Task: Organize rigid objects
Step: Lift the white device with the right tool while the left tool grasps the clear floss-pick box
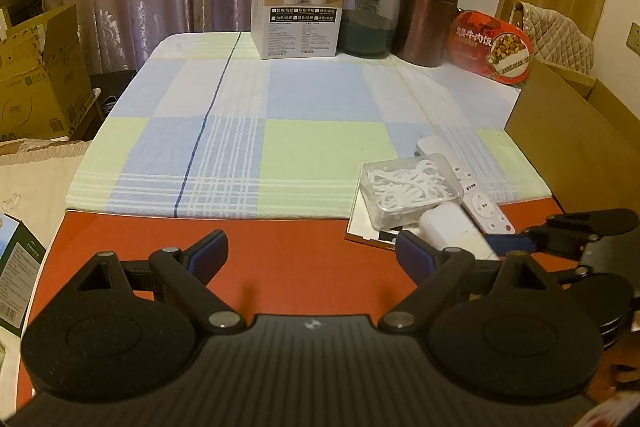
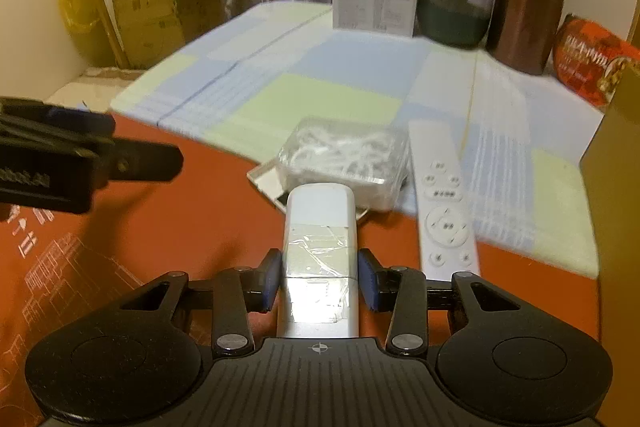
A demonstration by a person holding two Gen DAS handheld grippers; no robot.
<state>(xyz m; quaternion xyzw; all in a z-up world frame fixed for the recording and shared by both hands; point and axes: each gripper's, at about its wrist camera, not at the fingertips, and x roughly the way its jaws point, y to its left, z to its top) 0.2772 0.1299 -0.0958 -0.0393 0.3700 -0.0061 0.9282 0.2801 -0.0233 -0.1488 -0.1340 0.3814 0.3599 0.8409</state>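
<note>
Early stage, most sorting not done, by my reading. The right gripper (image 2: 319, 277) has its blue pads pressed on both long sides of the white taped remote (image 2: 318, 259), narrow grip, object clearly held; it sits low over the red table (image 2: 192, 235) near the front edge, nose pointing toward the clutter. The left gripper (image 1: 308, 253) is spread wide with nothing between the fingers, hovering over bare red tabletop to the left of the pile. Still loose and ungrouped: a clear plastic box of white floss picks (image 1: 408, 187) resting on a flat white card or tray (image 1: 362, 231), and a second, slimmer white remote with round buttons (image 2: 442, 203) lying beside it, half on the checked cloth (image 1: 280, 131). A brown cardboard box (image 1: 576, 143) stands open at the right edge, probably the destination, cannot confirm. Held remote: long, rigid, glossy white, rounded end, middle wrapped in crinkled clear tape over a grey patch. Back-row stuff (white carton (image 1: 298, 3), glass jar (image 1: 372, 11), copper canister (image 1: 428, 15), red food tub (image 1: 492, 47)) looks already lined up.
</note>
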